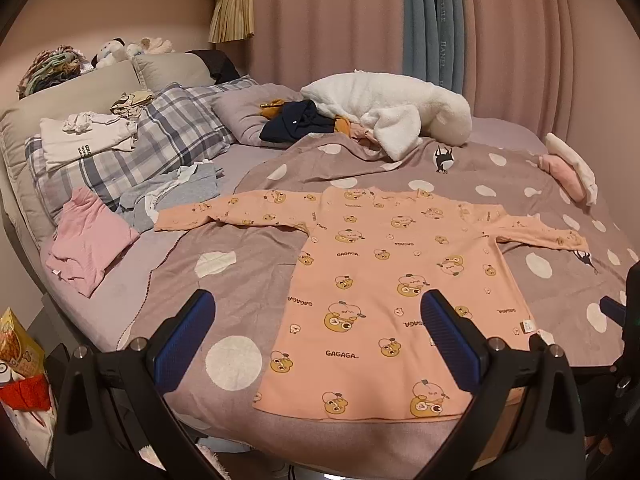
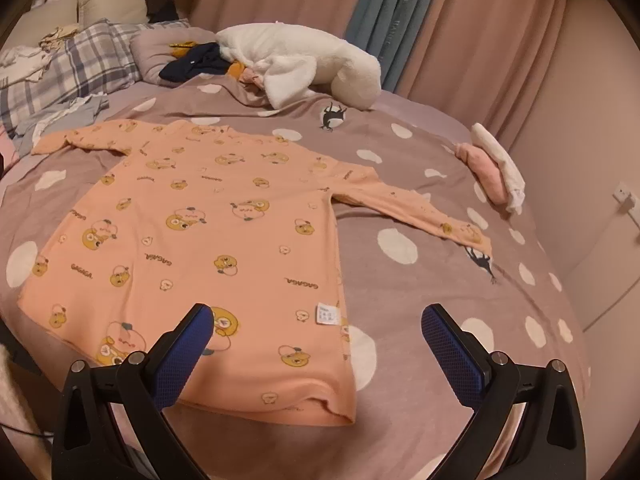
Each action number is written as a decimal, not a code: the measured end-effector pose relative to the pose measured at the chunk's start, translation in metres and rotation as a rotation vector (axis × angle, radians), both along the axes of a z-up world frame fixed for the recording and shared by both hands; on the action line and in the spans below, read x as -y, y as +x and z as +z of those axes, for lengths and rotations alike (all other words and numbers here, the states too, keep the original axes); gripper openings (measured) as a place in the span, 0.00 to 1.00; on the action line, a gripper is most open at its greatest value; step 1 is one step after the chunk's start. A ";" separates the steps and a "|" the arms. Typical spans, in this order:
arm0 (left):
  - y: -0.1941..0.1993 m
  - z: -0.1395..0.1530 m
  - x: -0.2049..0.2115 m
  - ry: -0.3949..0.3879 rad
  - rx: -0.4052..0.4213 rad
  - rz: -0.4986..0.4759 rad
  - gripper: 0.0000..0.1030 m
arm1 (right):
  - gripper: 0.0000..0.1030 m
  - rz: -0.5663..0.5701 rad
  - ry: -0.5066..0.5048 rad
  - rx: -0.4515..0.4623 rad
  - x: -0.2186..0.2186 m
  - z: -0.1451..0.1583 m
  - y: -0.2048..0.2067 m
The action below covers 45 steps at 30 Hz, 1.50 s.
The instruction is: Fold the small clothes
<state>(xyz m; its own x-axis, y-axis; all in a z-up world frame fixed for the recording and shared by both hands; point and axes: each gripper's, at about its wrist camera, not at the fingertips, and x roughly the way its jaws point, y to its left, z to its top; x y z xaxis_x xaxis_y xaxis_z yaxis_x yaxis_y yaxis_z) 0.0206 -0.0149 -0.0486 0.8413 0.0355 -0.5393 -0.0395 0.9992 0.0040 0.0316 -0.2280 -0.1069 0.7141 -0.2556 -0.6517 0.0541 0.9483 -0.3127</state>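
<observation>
Peach printed shirt [image 1: 384, 280] spread flat

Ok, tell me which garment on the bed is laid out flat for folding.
The peach bear-print top, sleeves spread on the dotted blanket. The pink garment and grey-blue clothes lie crumpled.

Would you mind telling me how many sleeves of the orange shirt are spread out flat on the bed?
2: the orange shirt has one sleeve stretched toward the pillows and the other sleeve stretched toward the curtain-side wall. Neither is folded in yet.
</observation>
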 end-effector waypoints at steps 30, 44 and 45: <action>-0.001 0.000 0.007 -0.003 0.000 -0.008 0.99 | 1.00 0.007 0.011 -0.015 -0.002 -0.005 -0.002; 0.019 -0.009 0.019 0.006 -0.025 -0.014 0.99 | 1.00 0.068 0.322 0.034 0.059 0.011 0.023; 0.022 -0.011 0.021 0.006 -0.029 -0.016 0.99 | 1.00 0.070 0.355 0.049 0.073 0.014 0.028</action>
